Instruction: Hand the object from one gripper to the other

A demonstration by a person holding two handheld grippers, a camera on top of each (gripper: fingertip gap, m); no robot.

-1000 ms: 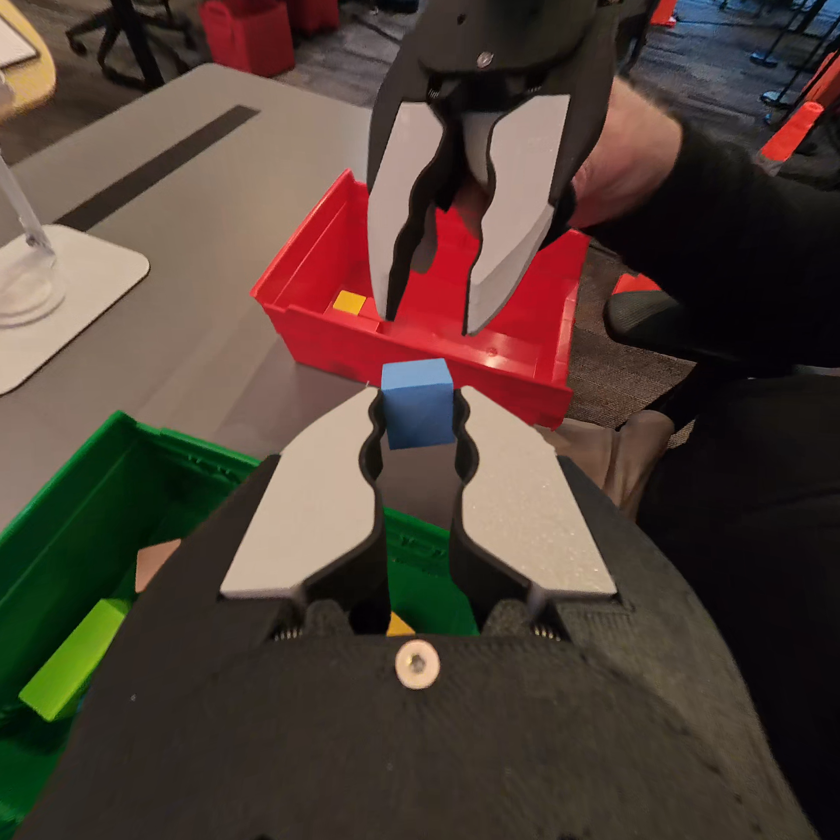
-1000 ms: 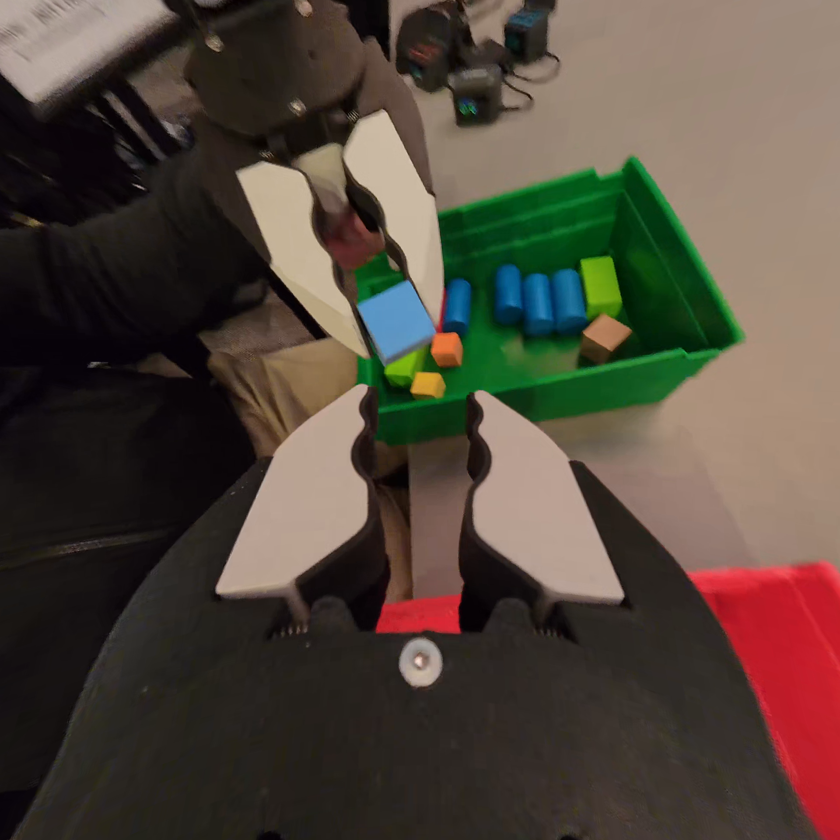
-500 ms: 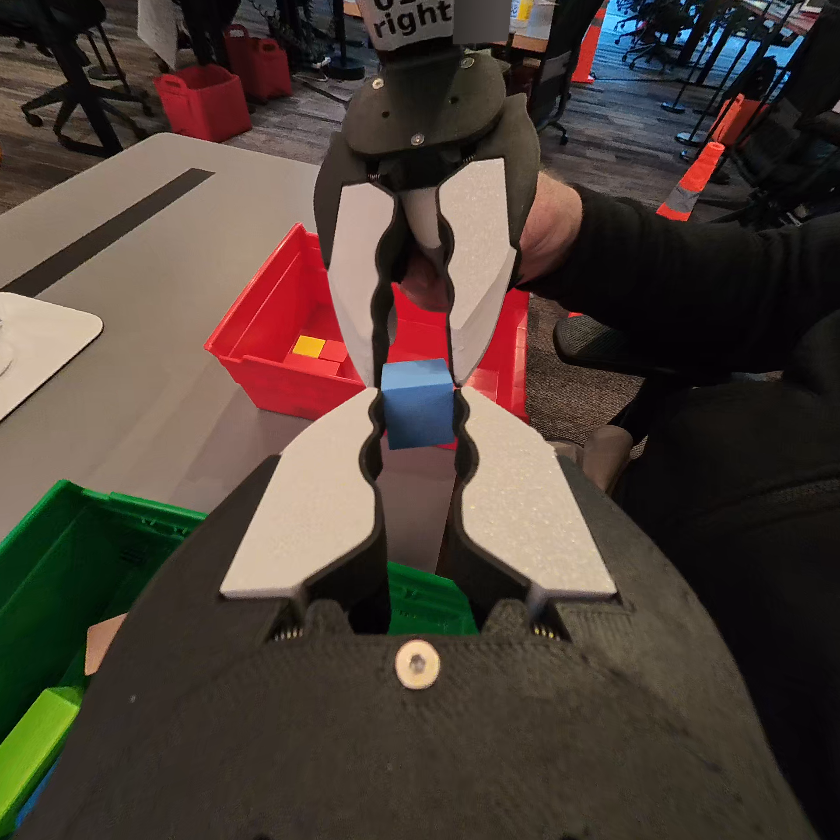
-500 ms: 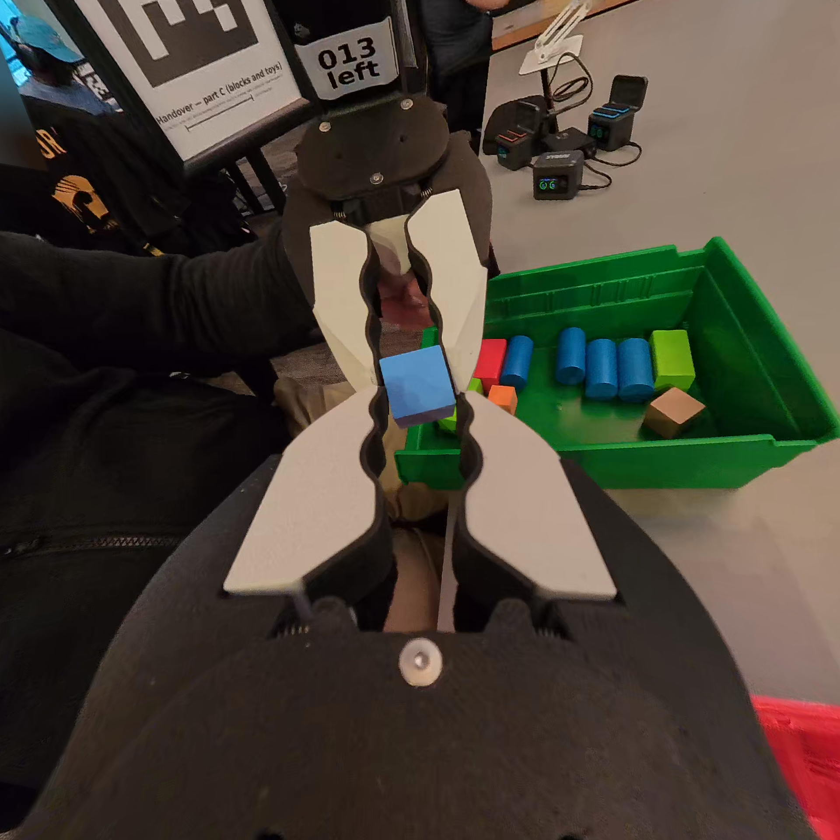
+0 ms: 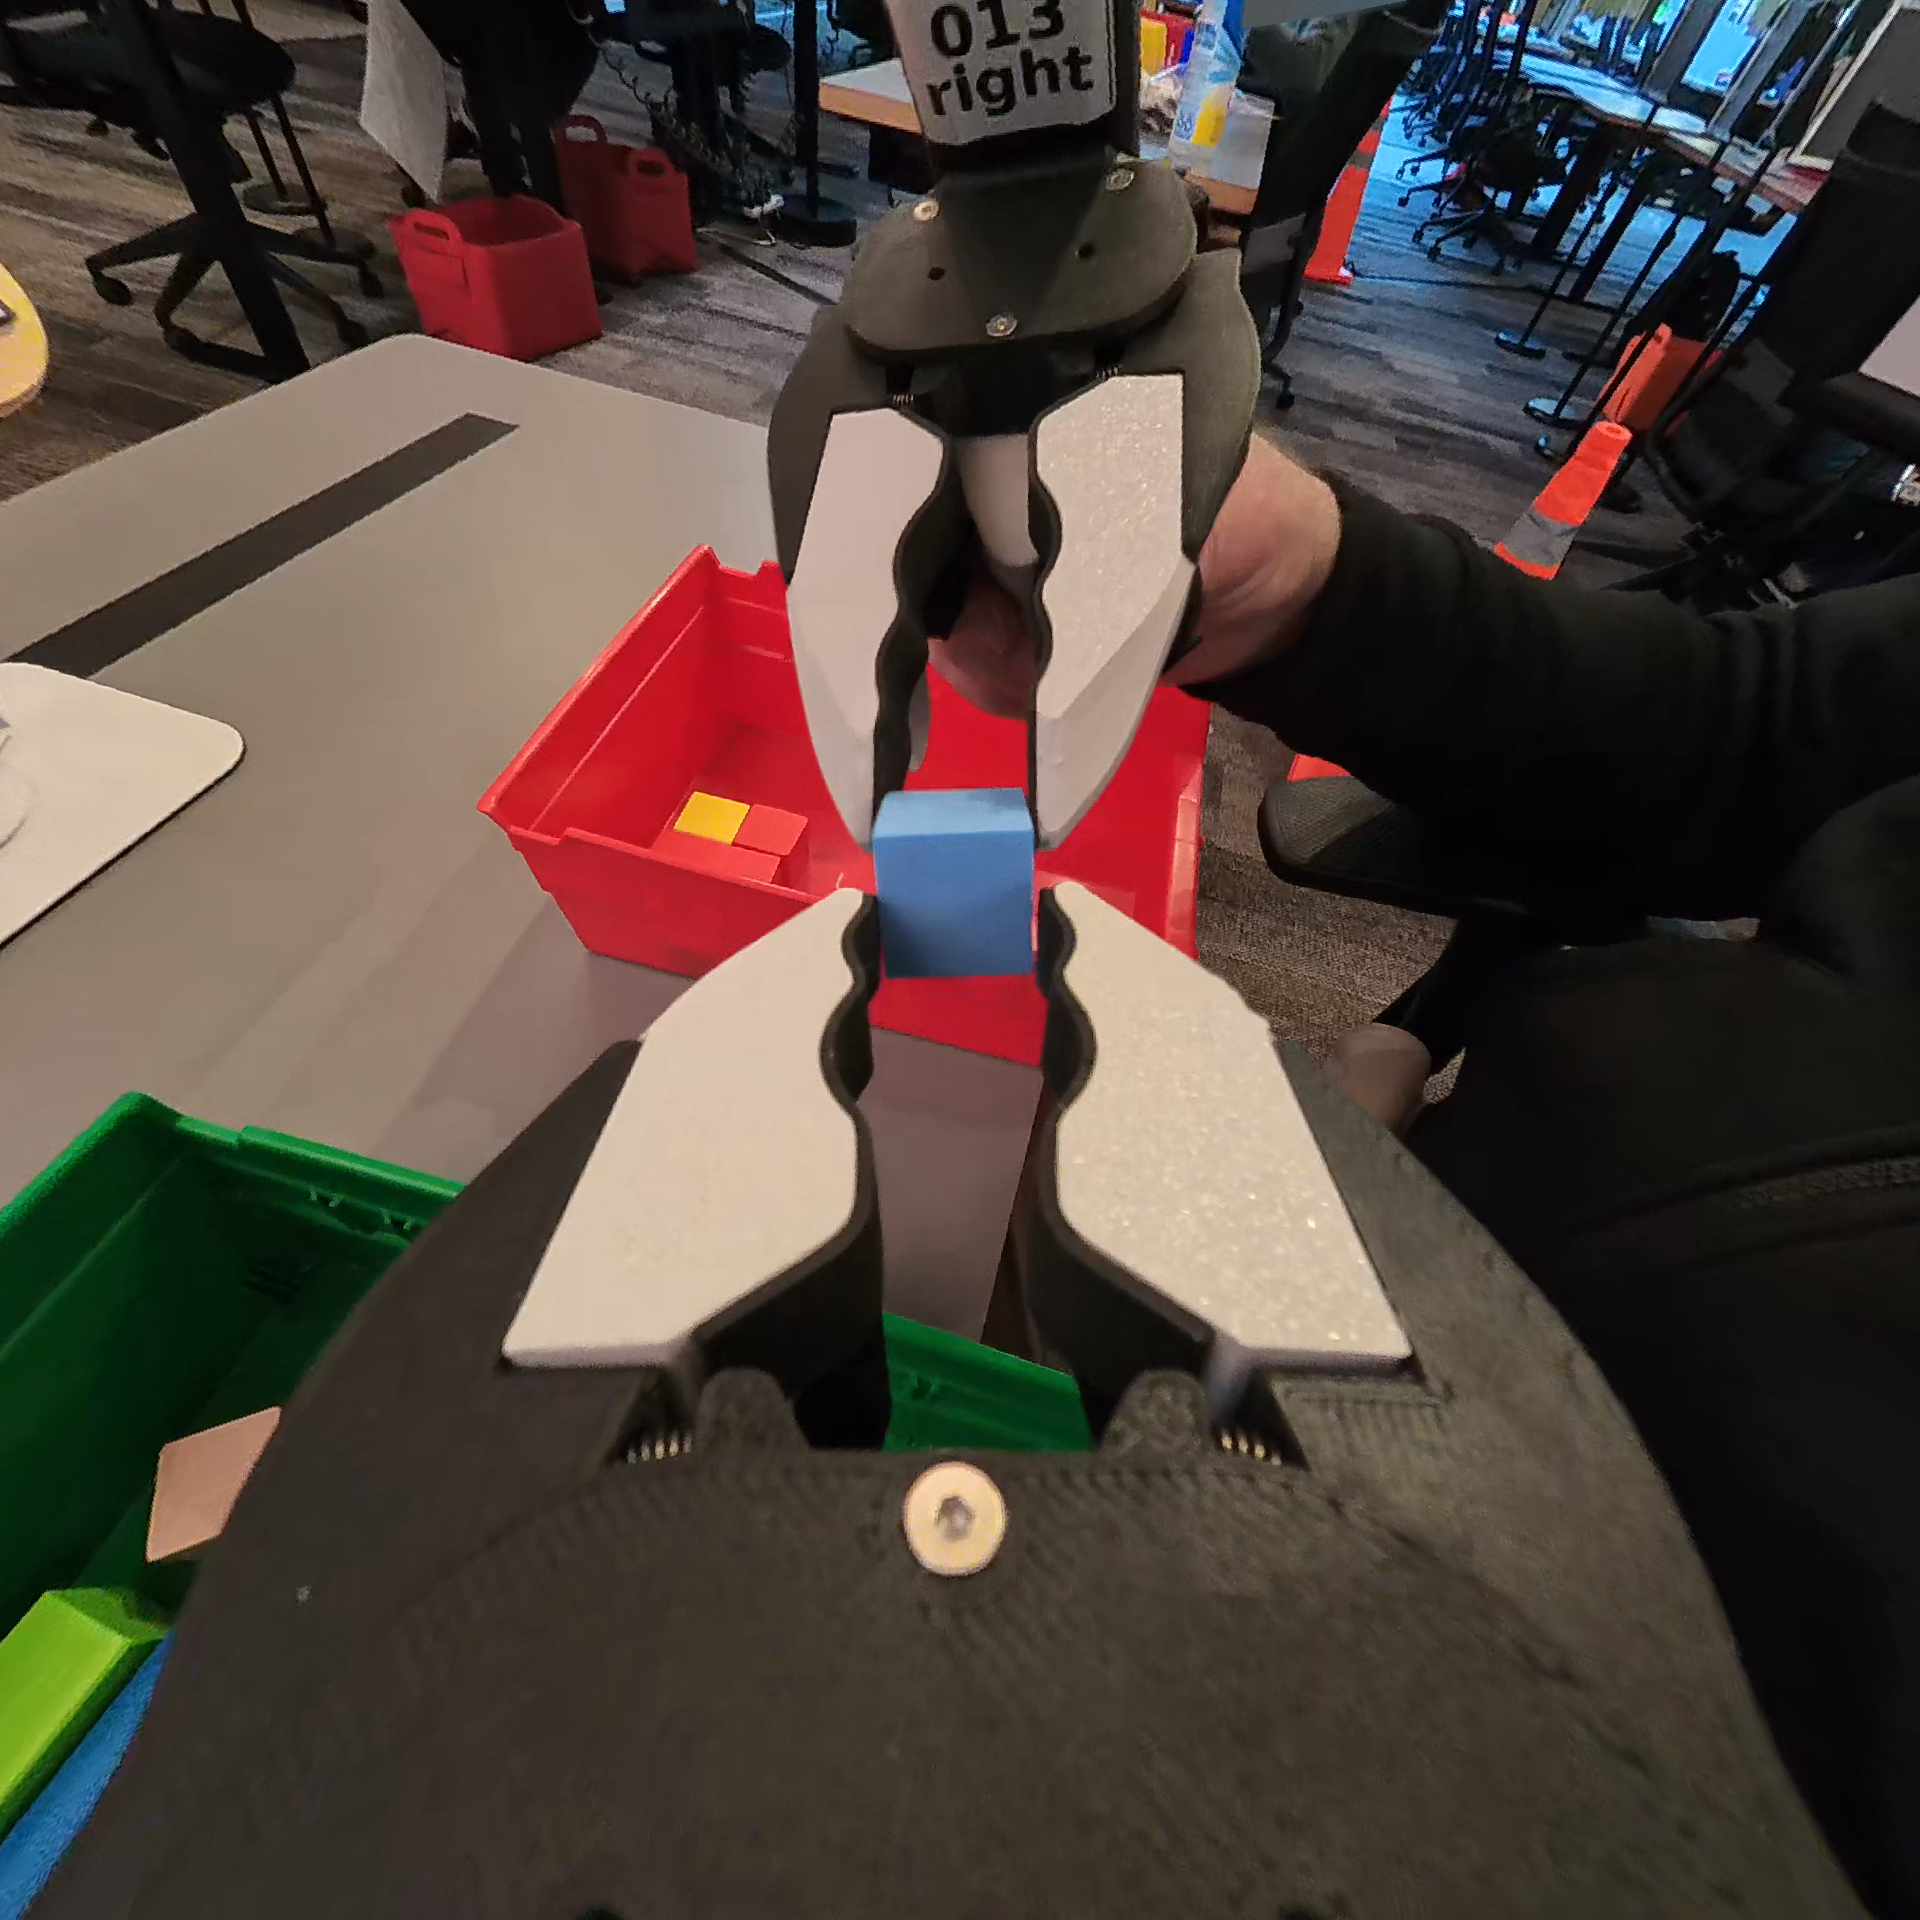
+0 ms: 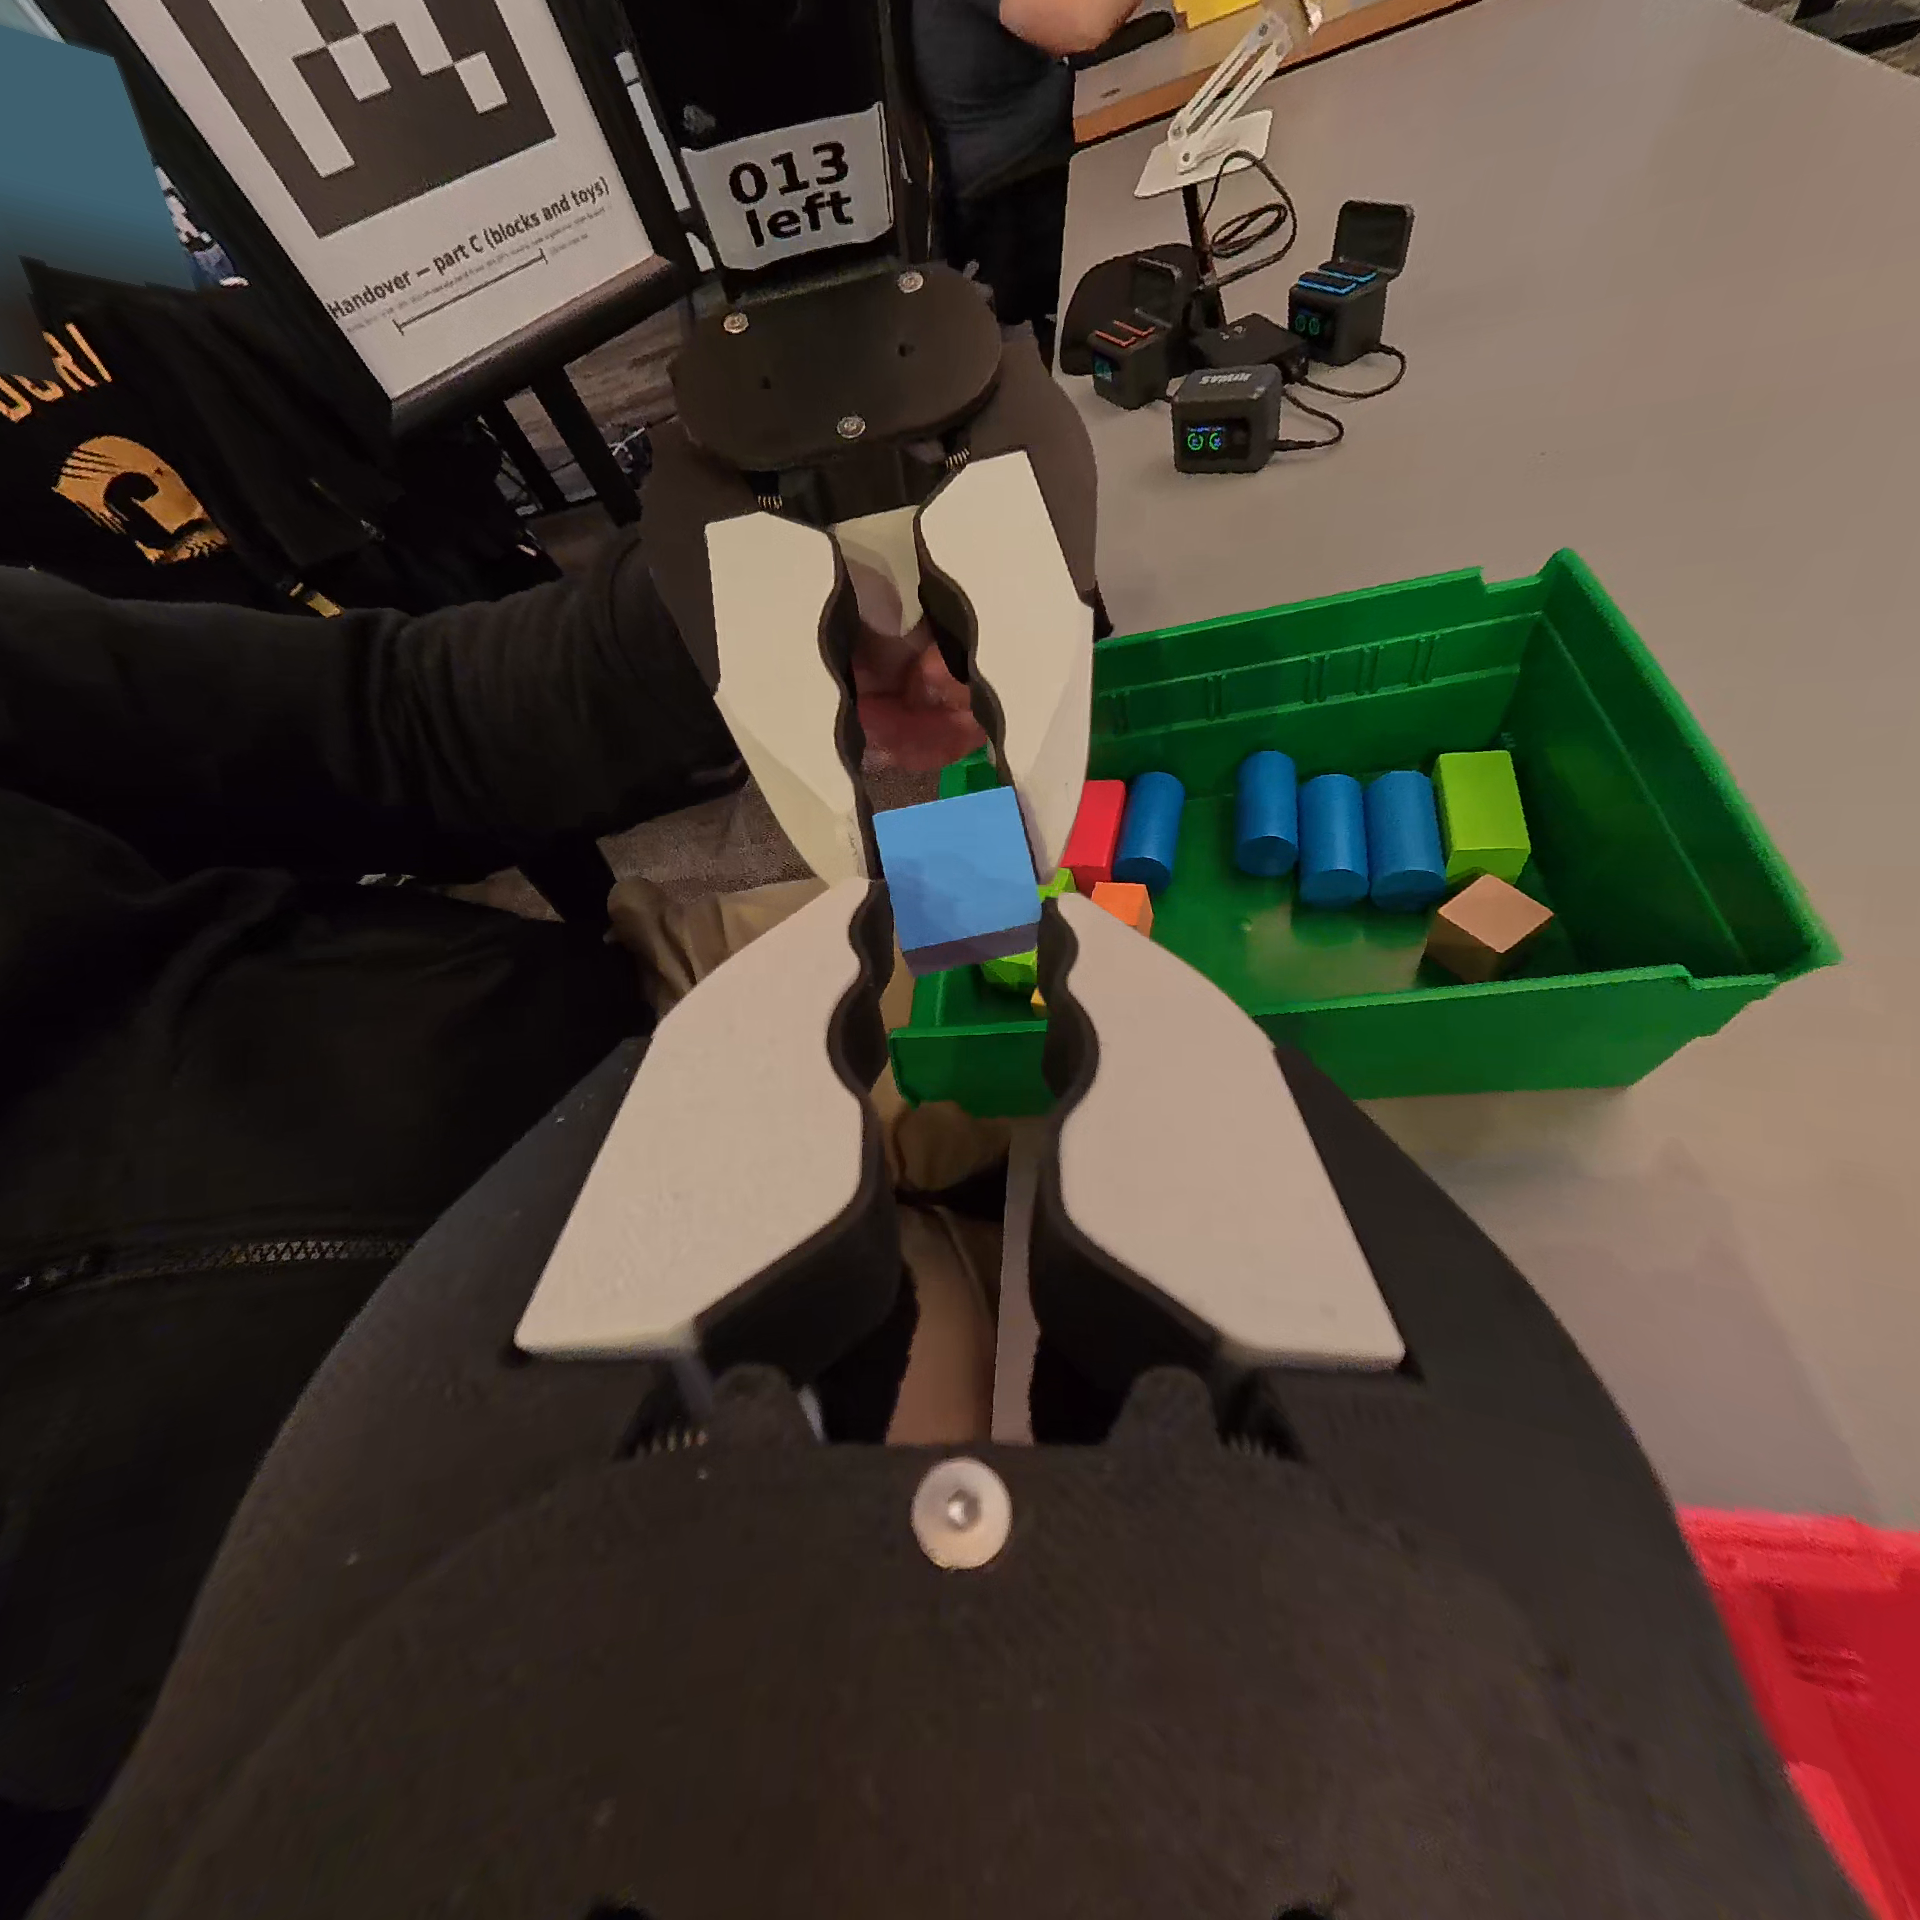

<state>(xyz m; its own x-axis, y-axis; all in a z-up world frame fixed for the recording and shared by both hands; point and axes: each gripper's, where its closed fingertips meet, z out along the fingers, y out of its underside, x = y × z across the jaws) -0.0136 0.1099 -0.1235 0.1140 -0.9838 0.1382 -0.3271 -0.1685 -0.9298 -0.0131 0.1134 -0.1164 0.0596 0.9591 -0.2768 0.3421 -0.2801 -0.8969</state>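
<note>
Pinching one matte blue cube [image 5: 954, 896] from both ends, your left gripper [image 5: 954, 928] and right gripper [image 6: 961, 928] each clamp it with wavy-edged fingers above the smooth grey table [image 5: 343, 790], between green bin [image 6: 1621, 1023] and red bin [image 5: 613, 894].

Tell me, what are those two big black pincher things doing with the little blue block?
A person is passing a small blue cube from one hand-held black gripper to the other. The left gripper grips the cube's near end. The right gripper has its tips on either side of the far end, though whether it is squeezing yet is unclear. This happens in the air, between a green plastic bin of coloured blocks and a red plastic bin.
</note>
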